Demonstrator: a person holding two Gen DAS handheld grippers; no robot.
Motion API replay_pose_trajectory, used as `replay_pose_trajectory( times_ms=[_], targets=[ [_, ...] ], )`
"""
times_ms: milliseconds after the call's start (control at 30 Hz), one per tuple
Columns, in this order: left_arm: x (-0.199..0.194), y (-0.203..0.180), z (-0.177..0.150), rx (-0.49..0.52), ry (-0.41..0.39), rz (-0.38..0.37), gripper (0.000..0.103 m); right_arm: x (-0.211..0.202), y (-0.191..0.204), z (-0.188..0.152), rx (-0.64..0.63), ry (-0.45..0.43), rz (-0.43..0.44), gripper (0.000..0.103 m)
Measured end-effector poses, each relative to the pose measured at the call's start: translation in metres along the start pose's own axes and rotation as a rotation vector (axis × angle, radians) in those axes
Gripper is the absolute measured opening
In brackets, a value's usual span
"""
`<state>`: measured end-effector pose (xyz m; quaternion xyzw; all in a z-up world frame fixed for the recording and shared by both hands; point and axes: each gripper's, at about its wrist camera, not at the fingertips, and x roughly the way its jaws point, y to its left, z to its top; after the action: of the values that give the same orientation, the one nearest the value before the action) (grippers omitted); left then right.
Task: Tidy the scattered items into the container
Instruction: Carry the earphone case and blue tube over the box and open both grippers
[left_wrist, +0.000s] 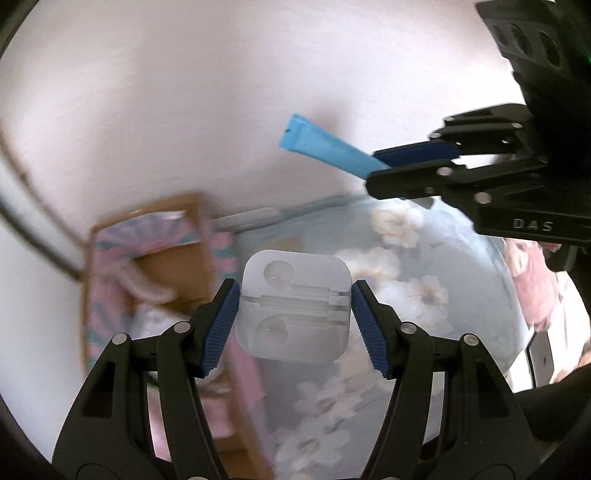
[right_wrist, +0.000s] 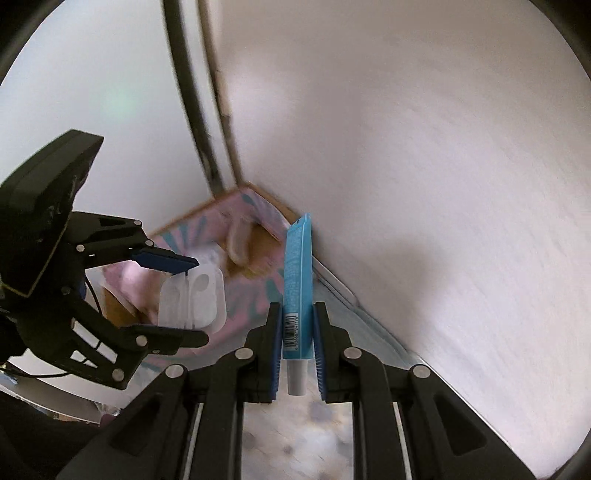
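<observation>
Container (left_wrist: 147, 258), far left: cardboard box with pink-and-teal patterned covering, blurred; something pale lies inside, unidentifiable. Left gripper (left_wrist: 293, 317): blue pads clamped on both sides of a translucent plastic earphone case (left_wrist: 293, 310), carried in the air above the floral bedsheet (left_wrist: 424, 295), near the box. Right gripper (right_wrist: 297, 332): closed on a light blue tube (right_wrist: 297, 280), cap toward the camera, also aloft. Judgement: both items picked, neither yet in the box; drop-off remains.
</observation>
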<state>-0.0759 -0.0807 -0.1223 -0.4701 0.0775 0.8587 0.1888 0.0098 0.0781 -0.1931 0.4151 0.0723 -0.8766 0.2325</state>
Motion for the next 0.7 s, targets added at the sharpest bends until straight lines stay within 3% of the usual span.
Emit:
replay_pose_trajectory(
  times_ms=[267,400,533,700],
  targets=[
    [-0.033,0.051,-0.023,-0.143,-0.005,0.131,0.06,0.041,0.05,0.051,-0.009,0.006,0.084,0.014],
    [-0.043,0.046,-0.054,-0.189,0.006,0.16,0.06,0.068,0.072,0.065,0.01,0.033,0.133,0.014],
    [-0.047,0.057,-0.091,-0.243,0.014,0.155,0.06,0.095,0.09,0.07,0.023,0.068,0.15,0.014],
    [-0.039,0.063,-0.11,-0.282,0.03,0.134,0.06,0.122,0.102,0.064,0.045,0.113,0.152,0.014]
  ],
)
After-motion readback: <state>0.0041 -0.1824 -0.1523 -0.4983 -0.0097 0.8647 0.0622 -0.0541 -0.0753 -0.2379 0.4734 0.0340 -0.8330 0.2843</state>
